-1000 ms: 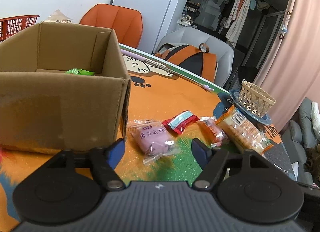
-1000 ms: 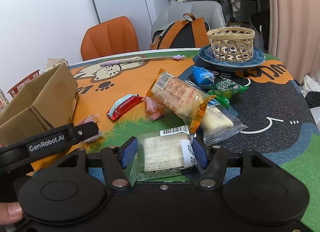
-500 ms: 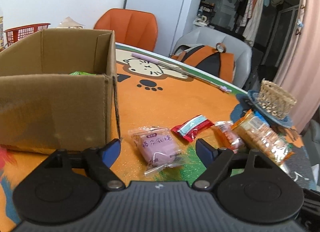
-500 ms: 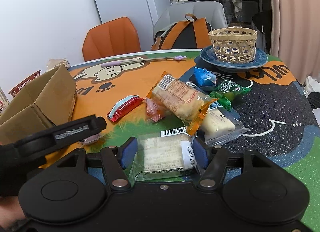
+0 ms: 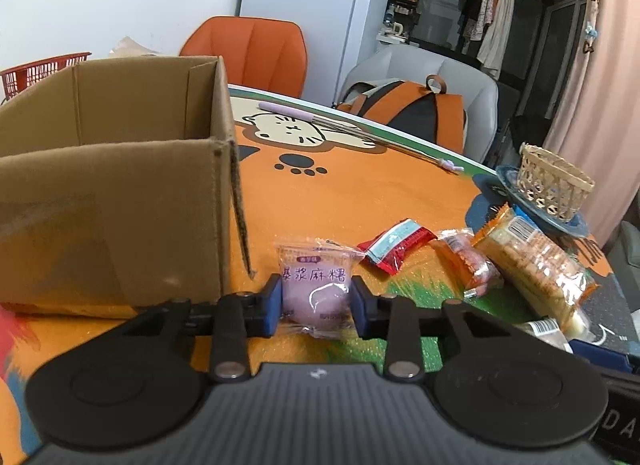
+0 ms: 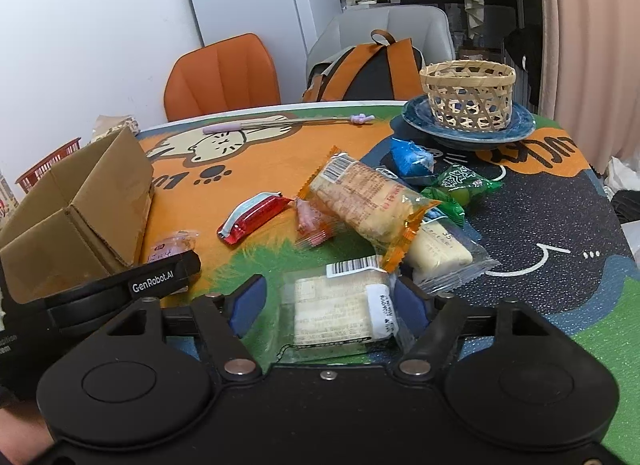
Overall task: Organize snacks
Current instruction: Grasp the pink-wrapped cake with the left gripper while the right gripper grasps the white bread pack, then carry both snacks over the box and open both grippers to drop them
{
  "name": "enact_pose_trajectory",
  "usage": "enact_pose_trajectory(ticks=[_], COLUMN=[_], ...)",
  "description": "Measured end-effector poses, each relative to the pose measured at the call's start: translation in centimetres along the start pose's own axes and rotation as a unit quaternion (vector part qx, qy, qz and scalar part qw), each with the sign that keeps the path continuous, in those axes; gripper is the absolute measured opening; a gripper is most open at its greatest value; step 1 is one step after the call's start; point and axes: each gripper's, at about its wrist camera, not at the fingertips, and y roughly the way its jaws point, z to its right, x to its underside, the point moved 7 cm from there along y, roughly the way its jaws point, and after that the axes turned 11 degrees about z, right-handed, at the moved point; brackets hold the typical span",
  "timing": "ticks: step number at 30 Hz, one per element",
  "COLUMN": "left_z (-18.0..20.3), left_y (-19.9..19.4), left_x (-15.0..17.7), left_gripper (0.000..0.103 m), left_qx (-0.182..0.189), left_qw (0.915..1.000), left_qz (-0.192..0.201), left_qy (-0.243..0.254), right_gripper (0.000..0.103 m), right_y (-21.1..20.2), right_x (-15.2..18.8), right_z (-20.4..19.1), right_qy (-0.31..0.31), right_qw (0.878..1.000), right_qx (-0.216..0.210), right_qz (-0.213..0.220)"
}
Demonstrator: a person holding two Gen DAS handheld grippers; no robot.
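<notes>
**Colours on my bench**

My bench is orange with a cream cat, black paw prints, green and speckled dark patches. My left tool, black with blue pads, frames a purple mochi packet. Nearby lie a red wrapper, an orange biscuit pack, a plain brown box.

My left gripper has a dark grey ribbed body with two round black hubs, black linkage arms pinned by silver screws, and blue pads on its fingers; from the right wrist view its side carries white "GenRobot.AI" lettering. My right gripper is glossier black, same hubs, silver screws, blue pads; bare skin shows at the lower-left corner.
</notes>
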Motion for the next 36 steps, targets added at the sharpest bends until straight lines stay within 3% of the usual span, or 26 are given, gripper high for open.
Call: enact_pose_trajectory(ticks=[7,8,10,15,36], left_z=[-0.6,-0.6,-0.8,-1.2,-2.4], left_y=[-1.3,-1.4,-1.8,-2.8,-7.7], left_x=[0.3,0.3,0.4,0.5,-3.6], left_gripper=[0.032,0.031,0.031,0.031,0.031], left_qx=[0.019,0.021,0.024,0.033,0.066], left_qw=[0.9998,0.9997,0.9996,0.9993,0.9967], left_qz=[-0.008,-0.009,-0.010,-0.013,0.040], left_qy=[-0.008,-0.008,-0.009,-0.014,-0.023], right_gripper=[0.077,0.075,0.061,0.052,0.050], right_y=[0.4,0.4,0.3,-0.4,-4.0], right_x=[0.7,0.8,0.9,0.5,-2.9], right_z=[-0.9,-1.0,-1.1,-1.0,-4.6], right_qy=[-0.032,-0.037,-0.049,-0.031,-0.023], right_qw=[0.999,0.999,0.998,0.999,0.999], right_qx=[0.015,0.020,0.030,0.029,0.000], right_qz=[-0.013,-0.014,-0.018,-0.014,0.047])
